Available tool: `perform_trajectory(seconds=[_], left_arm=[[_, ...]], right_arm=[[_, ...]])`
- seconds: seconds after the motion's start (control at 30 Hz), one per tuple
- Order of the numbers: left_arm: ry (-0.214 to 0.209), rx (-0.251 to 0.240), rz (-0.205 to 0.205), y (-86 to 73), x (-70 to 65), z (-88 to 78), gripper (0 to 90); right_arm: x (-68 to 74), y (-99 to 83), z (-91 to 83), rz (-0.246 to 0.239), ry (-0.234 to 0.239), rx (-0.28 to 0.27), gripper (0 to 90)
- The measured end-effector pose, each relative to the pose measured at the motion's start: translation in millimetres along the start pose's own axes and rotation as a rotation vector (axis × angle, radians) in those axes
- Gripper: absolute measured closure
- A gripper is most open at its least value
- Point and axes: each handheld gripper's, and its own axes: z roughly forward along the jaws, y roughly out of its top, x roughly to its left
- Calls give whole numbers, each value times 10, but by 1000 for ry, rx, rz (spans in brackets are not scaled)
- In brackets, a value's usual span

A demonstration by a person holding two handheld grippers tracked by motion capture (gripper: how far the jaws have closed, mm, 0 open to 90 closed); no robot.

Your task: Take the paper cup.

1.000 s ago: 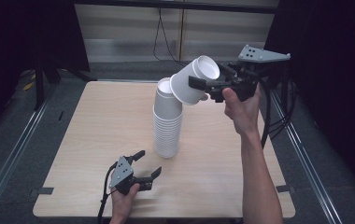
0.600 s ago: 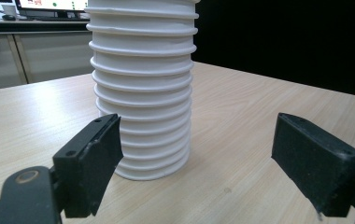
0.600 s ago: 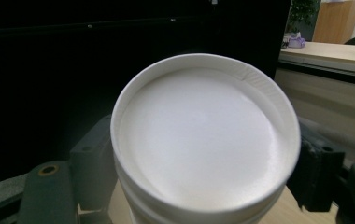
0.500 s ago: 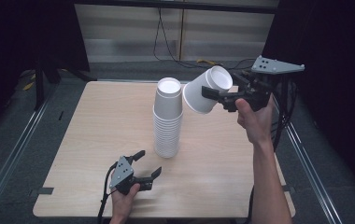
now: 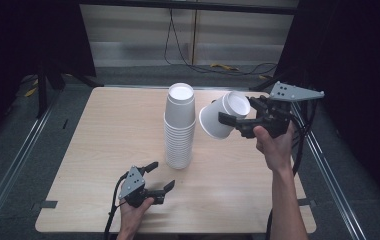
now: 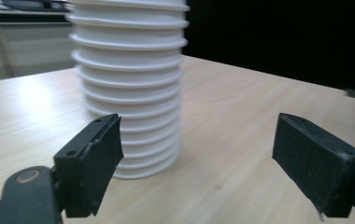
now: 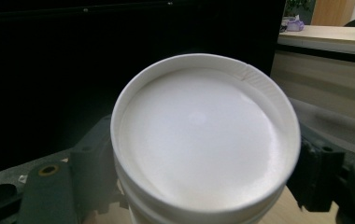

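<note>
A tall stack of upturned white paper cups (image 5: pixel 180 127) stands in the middle of the wooden table (image 5: pixel 103 130). To its right, in the air, my right gripper (image 5: pixel 234 117) is shut on a single white cup (image 5: pixel 220 119), which is tilted with its mouth pointing down-left. In the right gripper view that cup's recessed base (image 7: pixel 199 135) faces the camera between the two jaws of the right gripper (image 7: pixel 194 184). My left gripper (image 5: pixel 159 176) rests open on the table in front of the stack. The left gripper (image 6: pixel 199 158) has the stack (image 6: pixel 129 84) just beyond its jaws, apart from them.
Metal rails run along the floor on both sides of the table. Cables (image 5: pixel 218 67) lie on the floor behind it, under a pale wall panel. Bare tabletop lies to the left and right of the stack.
My right gripper has carried the single cup from the top of the stack to the right and downward. The left gripper and the stack have stayed put.
</note>
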Motion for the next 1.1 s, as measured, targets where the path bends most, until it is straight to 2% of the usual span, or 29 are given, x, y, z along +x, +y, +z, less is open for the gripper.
perform_trajectory(seconds=[0.1,0.13,0.27,0.3,0.33,0.5,0.53,0.57,0.67,0.77,0.83,1.03,1.07,1.1], left_arm=[[-16,5,-4,31,-10,19,157],[-26,12,3,84,-21,28,157],[-27,5,5,176,-33,21,157],[-39,-1,3,202,-30,14,157],[-52,26,20,255,-22,-6,157],[-87,22,24,315,-39,-32,186],[-98,20,20,326,-36,-35,186],[-101,7,-4,331,-51,-30,176],[-133,17,-1,355,-29,-36,164],[-172,9,-29,391,-26,-44,157],[-162,12,-4,432,-46,-51,157],[-177,13,3,469,-40,-58,158],[-165,21,29,494,-64,-72,160],[-165,21,29,494,-64,-72,167]], right_arm=[[5,-57,10,7,3,15,232],[6,-120,25,13,6,20,232],[14,-208,58,23,17,21,232],[23,-237,72,30,21,30,232],[39,-291,106,29,25,44,232],[74,-394,152,39,43,49,232],[84,-422,170,41,50,51,232],[91,-449,190,42,55,57,232],[115,-531,252,53,68,70,232],[143,-612,317,62,86,79,232],[167,-664,369,59,101,95,233],[203,-725,401,67,118,99,232],[201,-761,416,68,126,114,232],[201,-761,416,68,126,114,232]])
